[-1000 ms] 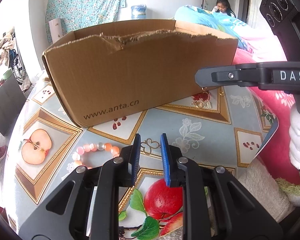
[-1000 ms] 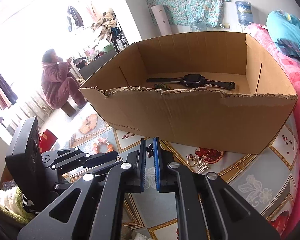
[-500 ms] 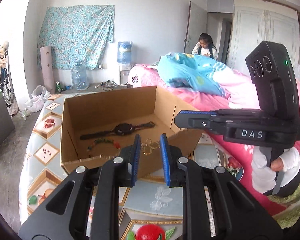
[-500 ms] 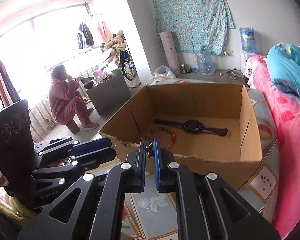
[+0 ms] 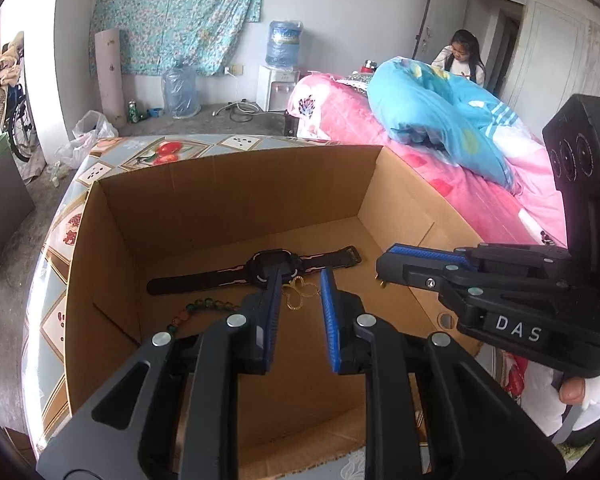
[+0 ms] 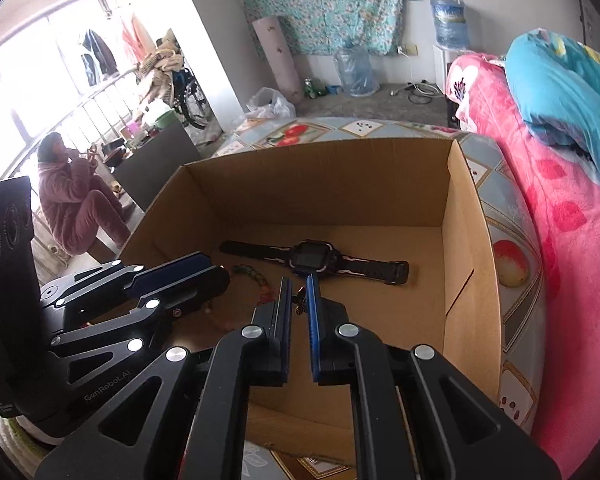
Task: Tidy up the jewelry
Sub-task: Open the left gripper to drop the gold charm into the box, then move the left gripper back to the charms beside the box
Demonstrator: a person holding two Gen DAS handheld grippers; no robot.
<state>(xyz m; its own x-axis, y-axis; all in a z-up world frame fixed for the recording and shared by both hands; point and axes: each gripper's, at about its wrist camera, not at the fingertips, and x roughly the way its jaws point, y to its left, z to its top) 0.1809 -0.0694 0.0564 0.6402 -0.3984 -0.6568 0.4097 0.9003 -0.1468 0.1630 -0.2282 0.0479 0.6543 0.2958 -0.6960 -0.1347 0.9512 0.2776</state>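
Observation:
An open cardboard box [image 5: 236, 176] [image 6: 340, 168] holds a black watch [image 5: 276, 266] [image 6: 314, 256] and a green and red bead bracelet [image 5: 196, 308] [image 6: 256, 278]. My left gripper [image 5: 300, 296] hangs over the box, shut on a gold butterfly-shaped ornament [image 5: 300, 294] between its blue pads. My right gripper [image 6: 299, 300] is also over the box, shut on a small dark ornament [image 6: 299, 305]. Each gripper shows in the other's view, the right gripper in the left wrist view [image 5: 384, 270] and the left gripper in the right wrist view [image 6: 220, 276].
The box stands on a table with a fruit-print cloth [image 5: 56, 256] [image 6: 508, 248]. A pink bed [image 6: 560, 216] with a blue quilt [image 5: 440, 120] lies to the right. A person sits at the far left [image 6: 72, 200], another at the back [image 5: 460, 56].
Both grippers have risen from the table in front of the box and moved forward over its open top, each still holding its ornament.

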